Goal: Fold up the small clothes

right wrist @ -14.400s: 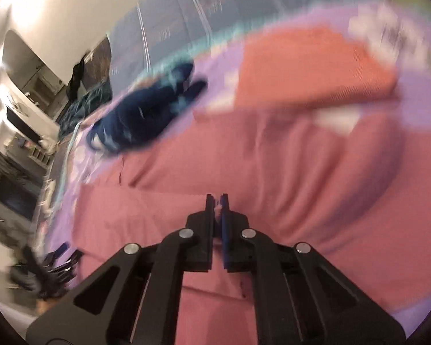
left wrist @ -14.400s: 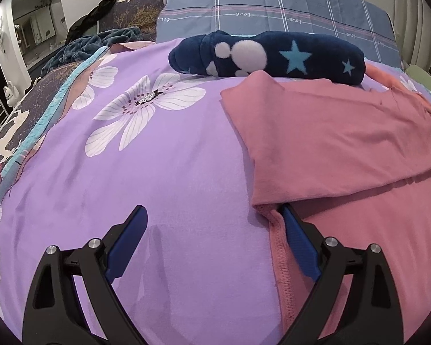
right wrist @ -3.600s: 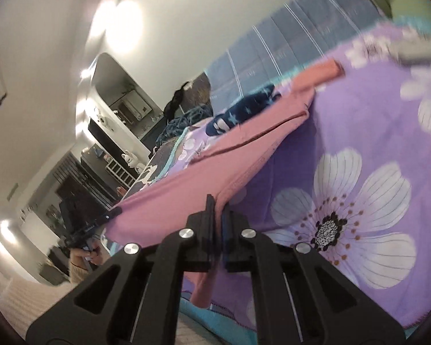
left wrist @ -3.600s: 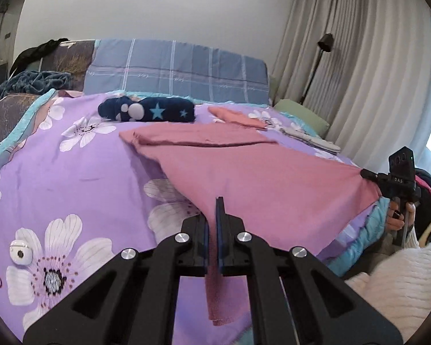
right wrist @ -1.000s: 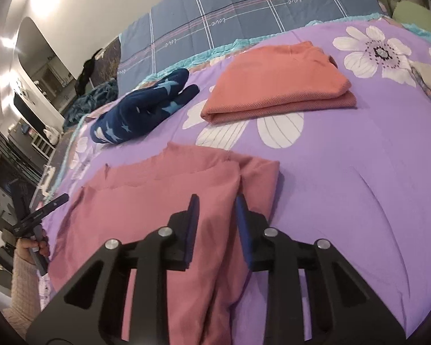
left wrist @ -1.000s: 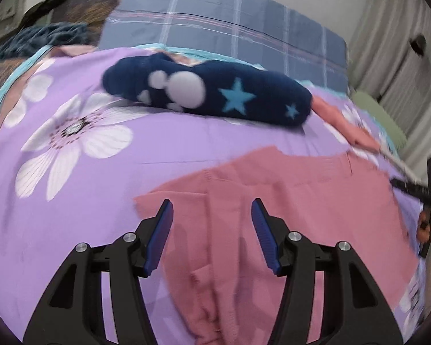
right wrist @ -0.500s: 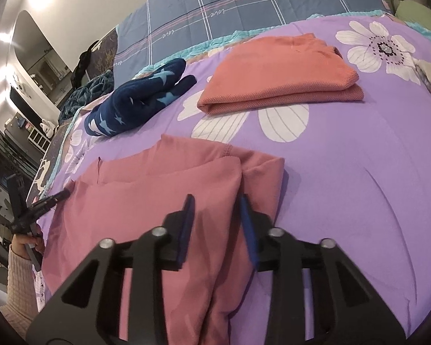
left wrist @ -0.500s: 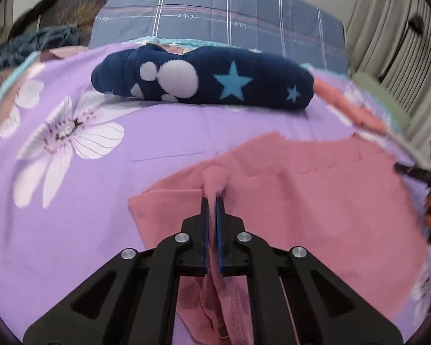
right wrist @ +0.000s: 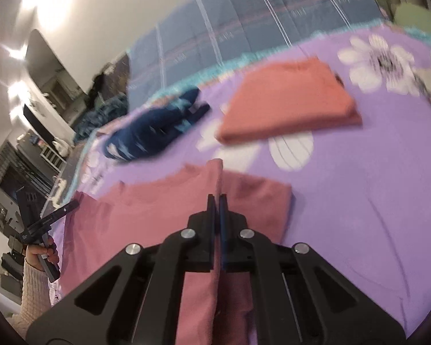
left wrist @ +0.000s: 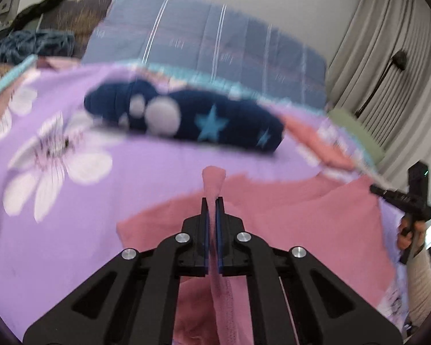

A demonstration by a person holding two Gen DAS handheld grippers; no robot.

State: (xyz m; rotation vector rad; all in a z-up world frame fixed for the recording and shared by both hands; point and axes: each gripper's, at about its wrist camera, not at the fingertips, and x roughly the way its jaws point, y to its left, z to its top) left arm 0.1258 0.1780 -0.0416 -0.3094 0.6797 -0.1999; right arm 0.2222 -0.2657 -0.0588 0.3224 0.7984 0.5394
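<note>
A pink garment lies partly folded on the purple flowered bedspread. My left gripper is shut on a fold at its left edge, and a tuft of pink cloth sticks up past the fingertips. My right gripper is shut on the fold at the garment's right edge and lifts it slightly. Each gripper shows in the other's view, the right one at the far right and the left one at the far left. Both views are blurred by motion.
A rolled navy garment with stars lies behind the pink one. A folded orange-pink garment lies further back right. A blue plaid pillow stands at the headboard. Curtains and a floor lamp stand to the right.
The right gripper has closed on the garment's right fold. The left gripper, shut half a second ago, has lifted its fold. Both cameras have moved, and the views are now blurred.
</note>
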